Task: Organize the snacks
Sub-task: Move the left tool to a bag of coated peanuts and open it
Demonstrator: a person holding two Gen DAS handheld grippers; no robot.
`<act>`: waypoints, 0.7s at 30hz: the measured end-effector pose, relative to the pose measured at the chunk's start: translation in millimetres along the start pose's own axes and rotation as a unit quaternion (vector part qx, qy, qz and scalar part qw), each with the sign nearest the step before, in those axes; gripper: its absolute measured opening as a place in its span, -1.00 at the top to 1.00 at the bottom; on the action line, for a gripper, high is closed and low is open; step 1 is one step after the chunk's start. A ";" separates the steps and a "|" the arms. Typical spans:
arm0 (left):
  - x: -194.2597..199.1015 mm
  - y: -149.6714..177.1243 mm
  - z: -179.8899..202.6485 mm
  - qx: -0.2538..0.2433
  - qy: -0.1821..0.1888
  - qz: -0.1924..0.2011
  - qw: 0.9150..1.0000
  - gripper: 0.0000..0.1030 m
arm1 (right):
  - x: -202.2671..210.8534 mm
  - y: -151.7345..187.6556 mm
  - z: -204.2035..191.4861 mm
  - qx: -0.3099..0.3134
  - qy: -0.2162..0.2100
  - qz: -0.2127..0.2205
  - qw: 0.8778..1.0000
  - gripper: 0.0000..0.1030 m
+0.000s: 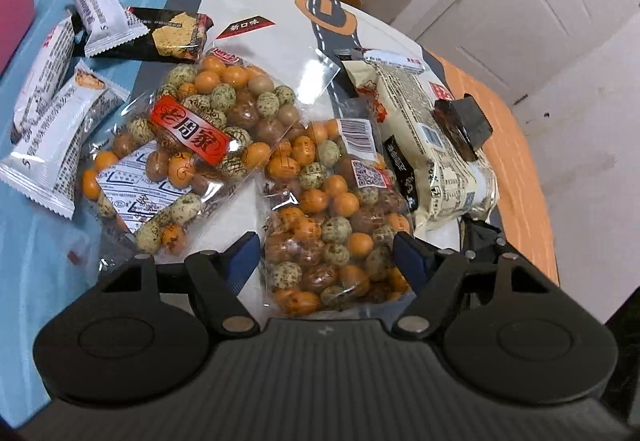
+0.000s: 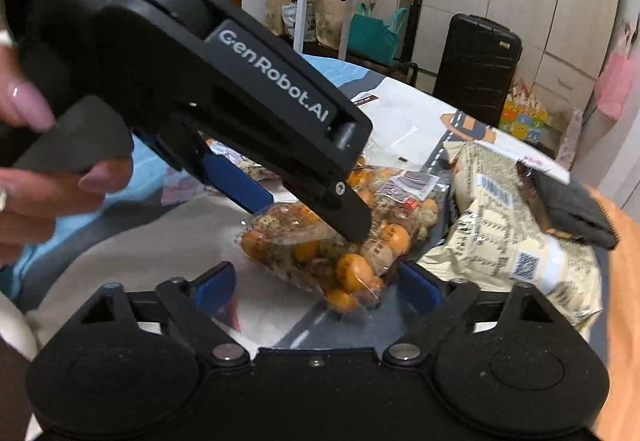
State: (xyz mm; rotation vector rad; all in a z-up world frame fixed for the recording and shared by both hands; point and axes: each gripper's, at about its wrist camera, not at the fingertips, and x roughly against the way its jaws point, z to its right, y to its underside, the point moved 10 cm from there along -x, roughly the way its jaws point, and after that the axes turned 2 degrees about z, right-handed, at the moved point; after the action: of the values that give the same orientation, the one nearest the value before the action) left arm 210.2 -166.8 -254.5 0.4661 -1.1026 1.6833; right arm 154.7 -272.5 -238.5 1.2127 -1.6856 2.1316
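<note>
Two clear bags of coated peanuts lie on the table. My left gripper [image 1: 324,253] is open, its fingers on either side of the near peanut bag [image 1: 332,225]. The second peanut bag [image 1: 184,145], with a red label, lies to its left. In the right wrist view the left gripper [image 2: 320,217] comes down over that same near bag [image 2: 344,253]. My right gripper [image 2: 320,285] is open just in front of the bag's near end. A cream snack pack [image 1: 436,145] lies at the right, also in the right wrist view [image 2: 508,241].
Several white wrapped bars [image 1: 60,145] and a black cracker pack [image 1: 160,33] lie at the left on the blue cloth [image 1: 32,261]. A black object [image 1: 464,121] rests on the cream pack. The table edge [image 1: 532,177] runs at the right. A black suitcase [image 2: 476,65] stands behind.
</note>
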 end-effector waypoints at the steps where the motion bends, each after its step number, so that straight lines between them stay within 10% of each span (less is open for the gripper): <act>1: -2.0 1.1 -1.5 0.007 0.002 -0.001 1.000 -0.42 | -0.8 0.6 0.3 -0.005 -0.003 0.001 1.000 -0.91; 21: 18.6 16.8 9.9 -0.008 -0.002 0.007 1.000 -0.43 | 12.4 8.9 -1.6 -0.088 -0.004 0.014 0.996 -0.66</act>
State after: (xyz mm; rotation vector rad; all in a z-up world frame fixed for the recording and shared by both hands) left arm 185.7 -166.1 -243.2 0.4518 -1.1235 1.6856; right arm 140.7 -278.4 -236.8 1.1552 -1.8584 1.9466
